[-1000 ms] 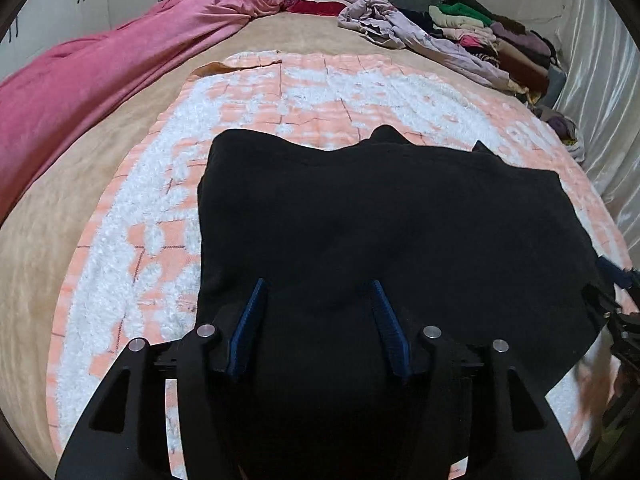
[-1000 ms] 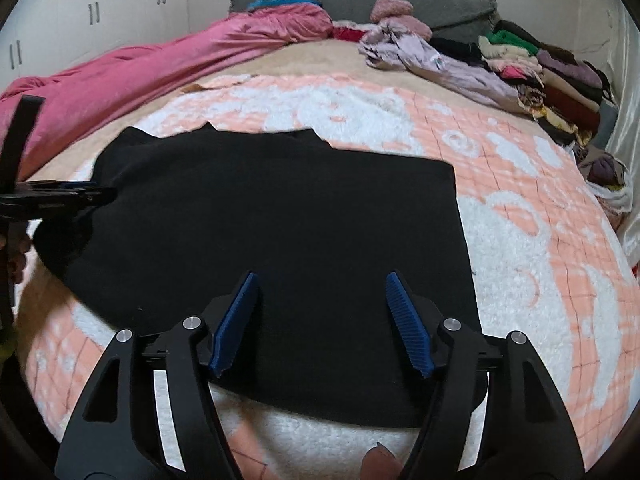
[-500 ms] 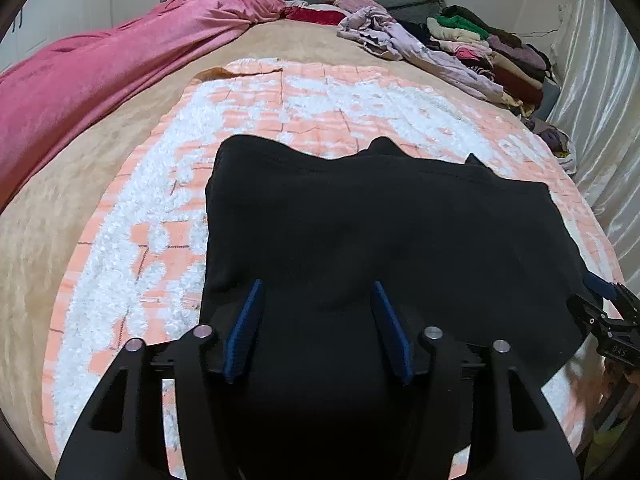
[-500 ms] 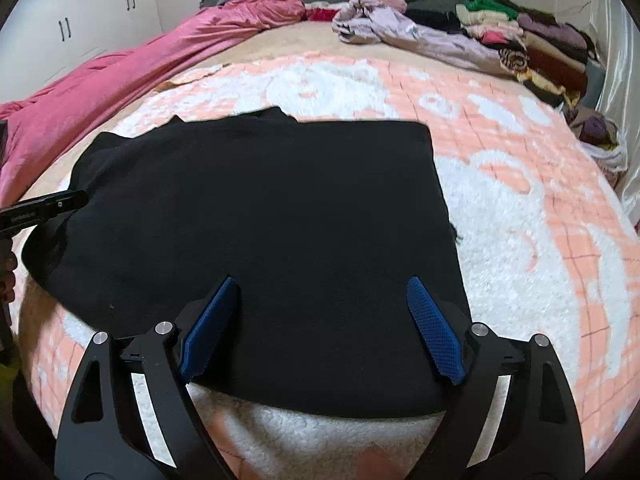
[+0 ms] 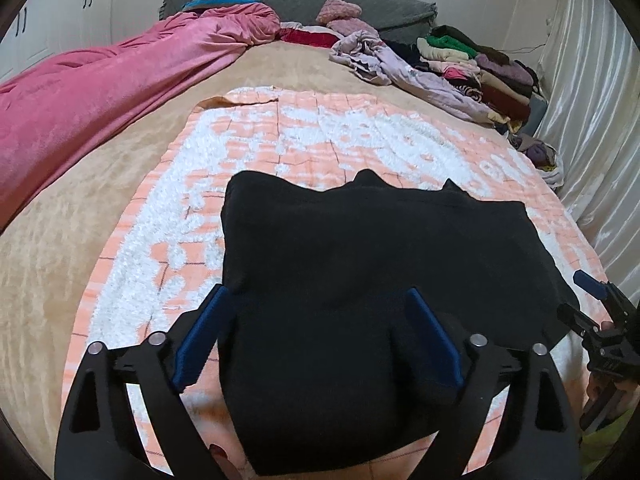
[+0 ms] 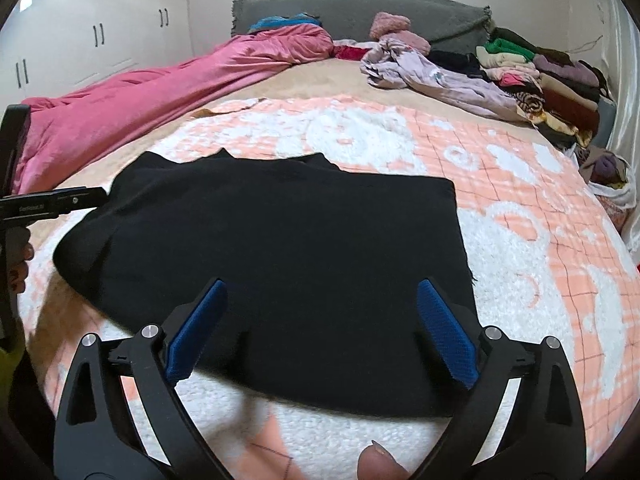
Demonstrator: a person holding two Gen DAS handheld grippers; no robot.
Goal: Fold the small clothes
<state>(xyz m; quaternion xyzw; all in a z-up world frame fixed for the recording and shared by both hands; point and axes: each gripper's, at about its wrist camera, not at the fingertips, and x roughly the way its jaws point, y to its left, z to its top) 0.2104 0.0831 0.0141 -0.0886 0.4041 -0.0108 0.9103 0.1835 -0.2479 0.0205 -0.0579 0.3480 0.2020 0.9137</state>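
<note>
A black garment [image 5: 360,264] [image 6: 288,236] lies spread flat on the orange and white blanket [image 5: 304,140] [image 6: 520,216] on the bed. My left gripper [image 5: 316,312] hovers over the garment's near left part; its jaws are opening and the blue pads [image 5: 200,332] press on nothing. My right gripper [image 6: 322,304] hangs over the near right part of the garment, jaws also opening, blue pads [image 6: 444,324] clear of the cloth. Each gripper shows at the edge of the other's view: the right gripper [image 5: 592,320] and the left gripper [image 6: 52,200].
A pink duvet [image 5: 100,96] runs along the left of the bed. A lilac garment [image 6: 432,76] and a pile of mixed clothes [image 6: 540,76] sit at the far right by the grey headboard [image 6: 352,8]. White curtain [image 5: 592,120] on the right, white wardrobe [image 6: 80,32] on the left.
Both grippers' jaws have spread much wider and both have lifted a little off the black garment, which stays flat on the blanket.
</note>
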